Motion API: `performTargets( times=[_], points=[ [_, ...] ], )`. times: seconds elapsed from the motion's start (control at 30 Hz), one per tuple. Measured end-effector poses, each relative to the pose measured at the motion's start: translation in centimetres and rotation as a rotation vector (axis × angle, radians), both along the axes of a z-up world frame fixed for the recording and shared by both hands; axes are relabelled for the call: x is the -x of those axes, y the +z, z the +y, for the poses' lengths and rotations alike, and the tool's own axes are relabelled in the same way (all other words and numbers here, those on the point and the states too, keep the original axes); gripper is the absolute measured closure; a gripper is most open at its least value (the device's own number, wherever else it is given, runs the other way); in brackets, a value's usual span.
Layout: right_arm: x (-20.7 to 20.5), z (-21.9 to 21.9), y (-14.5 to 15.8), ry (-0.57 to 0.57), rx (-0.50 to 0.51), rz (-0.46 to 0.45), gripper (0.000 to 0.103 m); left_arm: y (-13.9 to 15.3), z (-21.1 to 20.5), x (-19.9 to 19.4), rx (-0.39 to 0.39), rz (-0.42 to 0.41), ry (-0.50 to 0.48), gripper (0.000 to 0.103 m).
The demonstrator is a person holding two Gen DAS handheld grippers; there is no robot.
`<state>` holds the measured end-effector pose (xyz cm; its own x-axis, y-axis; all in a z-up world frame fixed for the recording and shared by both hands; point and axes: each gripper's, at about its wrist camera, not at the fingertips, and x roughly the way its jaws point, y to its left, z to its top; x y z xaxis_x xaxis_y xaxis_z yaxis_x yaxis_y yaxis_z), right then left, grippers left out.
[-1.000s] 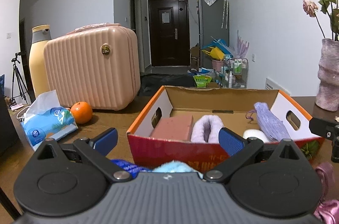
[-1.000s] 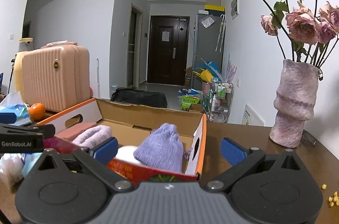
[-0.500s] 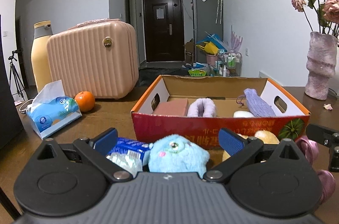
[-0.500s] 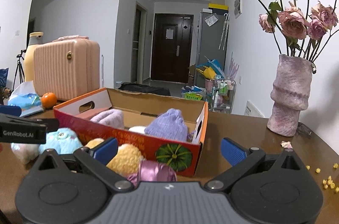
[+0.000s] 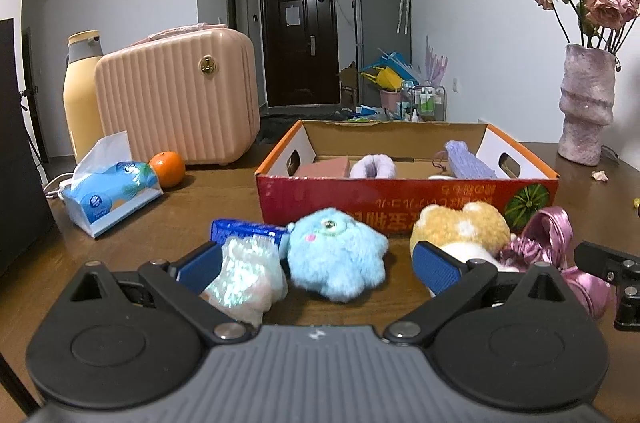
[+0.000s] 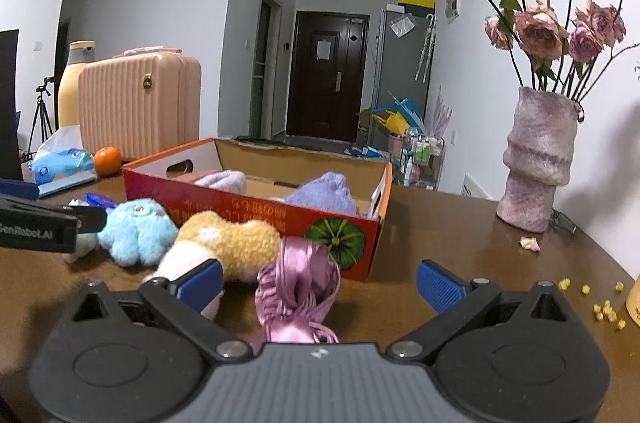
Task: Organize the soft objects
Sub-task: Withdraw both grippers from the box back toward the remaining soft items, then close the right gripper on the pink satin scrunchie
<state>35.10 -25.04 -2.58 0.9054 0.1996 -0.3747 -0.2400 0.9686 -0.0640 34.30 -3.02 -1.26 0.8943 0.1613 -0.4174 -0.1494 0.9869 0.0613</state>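
A red cardboard box (image 5: 404, 197) (image 6: 256, 199) sits mid-table, holding a pink block (image 5: 324, 168), a lilac fuzzy roll (image 5: 372, 165) and a purple knit pouch (image 5: 468, 165) (image 6: 324, 193). In front of it lie a blue plush toy (image 5: 336, 265) (image 6: 138, 237), a yellow plush toy (image 5: 460, 229) (image 6: 228, 245), a shiny pale bundle (image 5: 244, 273), a blue packet (image 5: 244, 231) and a pink ribbon bundle (image 5: 548, 243) (image 6: 298, 283). My left gripper (image 5: 316, 267) is open, the blue plush between its fingers. My right gripper (image 6: 318, 283) is open around the ribbon bundle.
A blue tissue pack (image 5: 108, 193), an orange (image 5: 168, 168), a peach suitcase (image 5: 176, 95) and a yellow bottle (image 5: 82, 95) stand at the left. A pink vase (image 6: 540, 159) of dried roses stands right, with yellow crumbs (image 6: 600, 303) on the table.
Both grippers have pulled back from over the box and dropped low to the table, bringing the toys in front of the box into view. Both stay open.
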Motion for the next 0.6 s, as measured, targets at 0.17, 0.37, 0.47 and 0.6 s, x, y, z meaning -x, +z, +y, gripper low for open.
performTargets(
  times=[0.17,0.37,0.47,0.6],
  points=[
    [0.3,-0.1,-0.7,-0.019,0.010,0.038,0.000,-0.2,0.1,1.2,0.004,0.011,-0.001,0.000],
    [-0.2,-0.2,-1.5,-0.022,0.013,0.080,0.000,-0.3,0.4,1.7,0.024,0.025,-0.010,0.000],
    [-1.0,-0.1,-2.0,-0.010,0.006,0.120,0.000,-0.4,0.4,1.5,0.030,0.033,-0.019,0.000],
    [-2.4,0.3,-2.8,0.002,0.003,0.176,0.002,-0.6,0.6,1.2,0.044,0.045,-0.030,0.000]
  ],
)
